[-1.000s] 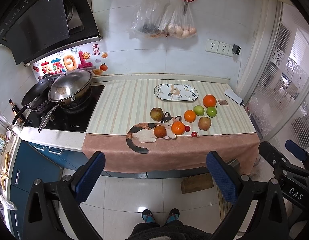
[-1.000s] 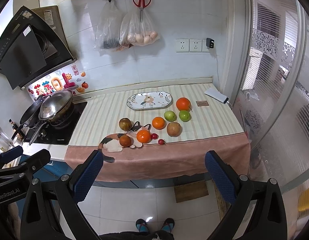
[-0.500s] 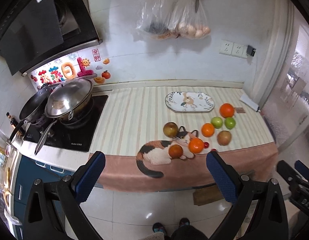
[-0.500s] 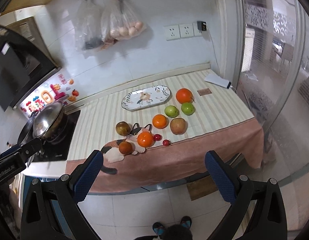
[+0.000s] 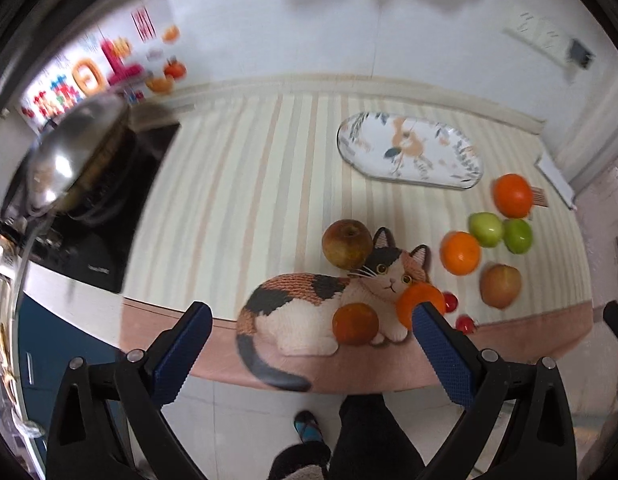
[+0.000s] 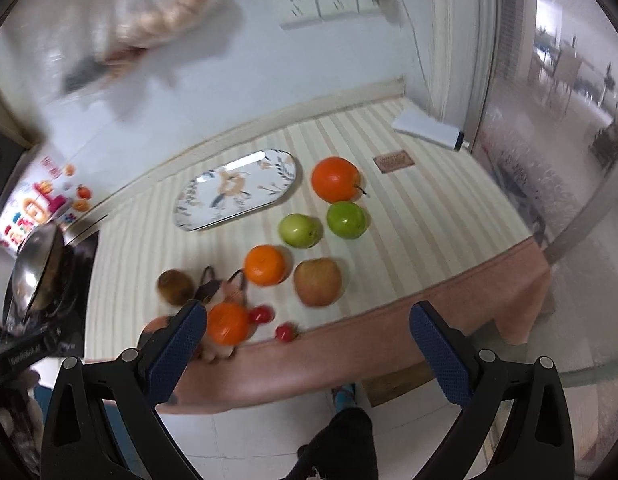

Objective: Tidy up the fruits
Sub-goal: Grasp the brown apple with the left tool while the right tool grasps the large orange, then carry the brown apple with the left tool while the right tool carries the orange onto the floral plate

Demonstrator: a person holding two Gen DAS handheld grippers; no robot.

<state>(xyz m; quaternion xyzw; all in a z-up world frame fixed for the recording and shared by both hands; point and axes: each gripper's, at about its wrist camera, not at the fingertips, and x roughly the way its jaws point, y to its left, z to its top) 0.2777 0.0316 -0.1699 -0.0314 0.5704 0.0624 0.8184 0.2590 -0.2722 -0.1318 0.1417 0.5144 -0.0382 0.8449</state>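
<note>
Beyond both wide-open claws, left claw and right claw, fruits lie on the counter.

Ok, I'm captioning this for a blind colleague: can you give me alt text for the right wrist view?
The open right gripper hangs before a striped counter edge, holding nothing. Loose fruit lies ahead: two green apples, oranges, a reddish apple, small red fruits. An empty patterned oval plate sits behind them.
</note>
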